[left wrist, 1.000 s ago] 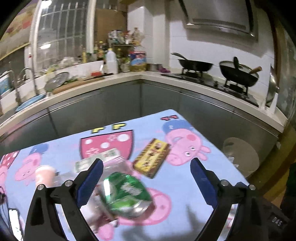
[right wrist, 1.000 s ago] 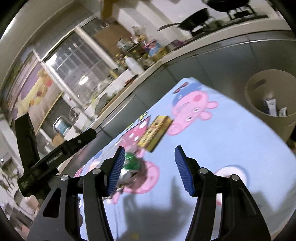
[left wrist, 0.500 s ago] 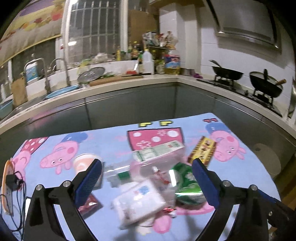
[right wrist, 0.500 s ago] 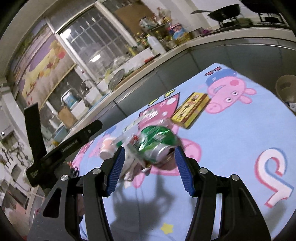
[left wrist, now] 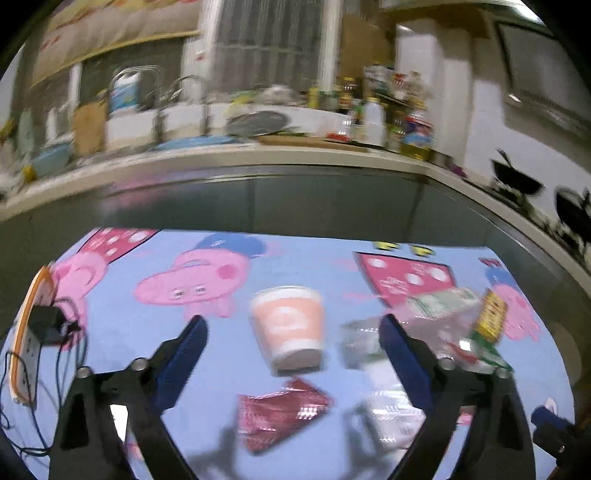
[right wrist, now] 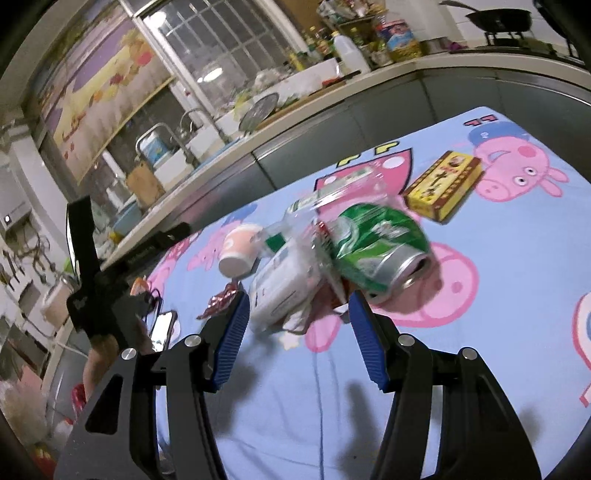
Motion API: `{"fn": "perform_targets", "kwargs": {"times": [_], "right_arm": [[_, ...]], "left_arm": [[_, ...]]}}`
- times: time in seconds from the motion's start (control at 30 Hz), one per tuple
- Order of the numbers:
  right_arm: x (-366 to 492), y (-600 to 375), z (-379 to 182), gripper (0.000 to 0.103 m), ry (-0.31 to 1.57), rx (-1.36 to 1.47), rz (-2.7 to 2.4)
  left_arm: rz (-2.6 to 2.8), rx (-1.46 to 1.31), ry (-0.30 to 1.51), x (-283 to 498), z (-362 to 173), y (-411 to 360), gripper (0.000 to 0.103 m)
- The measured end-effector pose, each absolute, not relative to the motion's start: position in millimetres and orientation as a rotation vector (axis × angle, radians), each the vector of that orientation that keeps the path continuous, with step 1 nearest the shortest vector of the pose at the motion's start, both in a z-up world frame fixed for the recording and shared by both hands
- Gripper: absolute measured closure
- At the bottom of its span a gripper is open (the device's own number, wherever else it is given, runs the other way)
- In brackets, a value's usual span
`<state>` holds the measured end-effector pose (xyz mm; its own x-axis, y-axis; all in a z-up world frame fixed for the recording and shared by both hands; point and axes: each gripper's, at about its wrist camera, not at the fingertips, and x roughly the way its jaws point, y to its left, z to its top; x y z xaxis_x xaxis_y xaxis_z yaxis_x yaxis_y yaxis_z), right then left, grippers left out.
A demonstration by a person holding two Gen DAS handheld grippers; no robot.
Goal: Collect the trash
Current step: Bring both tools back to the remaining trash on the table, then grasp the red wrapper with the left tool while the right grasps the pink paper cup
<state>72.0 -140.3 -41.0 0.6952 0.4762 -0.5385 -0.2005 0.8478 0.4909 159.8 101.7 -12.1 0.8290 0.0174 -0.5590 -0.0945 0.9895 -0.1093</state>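
**Kitchen around the table**

A blue cartoon-pig tablecloth (right wrist: 498,295) covers the table. A phone (right wrist: 162,328) lies near its left edge, beside an orange-rimmed power strip (left wrist: 26,332) with a black plug. Behind runs a pale counter (left wrist: 295,155) with a tap (right wrist: 192,122), bottles (right wrist: 351,51) and a barred window (right wrist: 221,44). A wok (right wrist: 498,18) sits on the stove.

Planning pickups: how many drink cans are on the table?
1: the crushed green can lies in the pile's middle, near the yellow box. Others may hide under wrappers.
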Motion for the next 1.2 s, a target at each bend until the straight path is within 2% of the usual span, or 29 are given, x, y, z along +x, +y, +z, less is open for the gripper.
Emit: {"fn": "perform_targets", "kwargs": {"times": [0.07, 0.2, 0.43, 0.53, 0.67, 0.8, 0.83, 0.87, 0.9, 0.97, 1.07, 1.13, 1.2], "right_arm": [[76.4, -130.3, -45.8, 0.047, 0.727, 0.403, 0.403], [85.7, -112.0, -56.6, 0.047, 0.768, 0.381, 0.432], [100.9, -83.7, -64.5, 0.048, 0.819, 0.332, 0.475], [108.8, -78.0, -51.4, 0.048, 0.796, 0.314, 0.49], [136.4, -71.1, -27.7, 0.048, 0.786, 0.305, 0.533], [191.8, -41.4, -11.7, 0.046, 0.859, 0.287, 0.609], [204.6, -32.9, -10.3, 0.046, 0.878, 0.281, 0.621], [223.8, -17.9, -9.9, 0.044, 0.907, 0.259, 0.63], [236.1, -7.5, -11.3, 0.042, 0.932, 0.237, 0.634], [267.3, 20.0, -18.4, 0.042, 1.005, 0.177, 0.622], [295.8, 52.1, -31.4, 0.038, 1.078, 0.089, 0.6], [308.1, 66.9, -39.0, 0.031, 1.095, 0.041, 0.576], [316.7, 79.2, -50.4, 0.028, 1.128, 0.001, 0.544]], "left_arm": [[0.088, -0.18, 0.605, 161.6, -16.6, 129.2, 0.023], [0.099, -0.248, 0.632, 155.9, -28.4, 172.6, 0.029], [-0.088, -0.201, 0.7, 146.5, -56.0, 146.1, 0.024], [-0.157, -0.079, 0.676, 133.3, -65.1, 117.4, 0.014], [-0.148, 0.186, 0.637, 124.8, -77.8, 82.0, 0.014], [-0.091, 0.311, 0.655, 137.8, -91.4, 66.5, 0.017], [-0.093, 0.328, 0.671, 142.7, -96.0, 63.1, 0.026], [-0.1, 0.334, 0.69, 146.4, -100.2, 61.5, 0.044], [-0.108, 0.33, 0.709, 147.7, -103.0, 62.0, 0.056], [-0.141, 0.27, 0.763, 152.7, -110.1, 70.3, 0.097], [-0.164, 0.142, 0.774, 144.0, -107.9, 91.0, 0.101], [-0.18, 0.05, 0.774, 135.9, -103.6, 107.2, 0.102], [-0.204, -0.054, 0.769, 125.6, -99.5, 125.0, 0.102]]}}
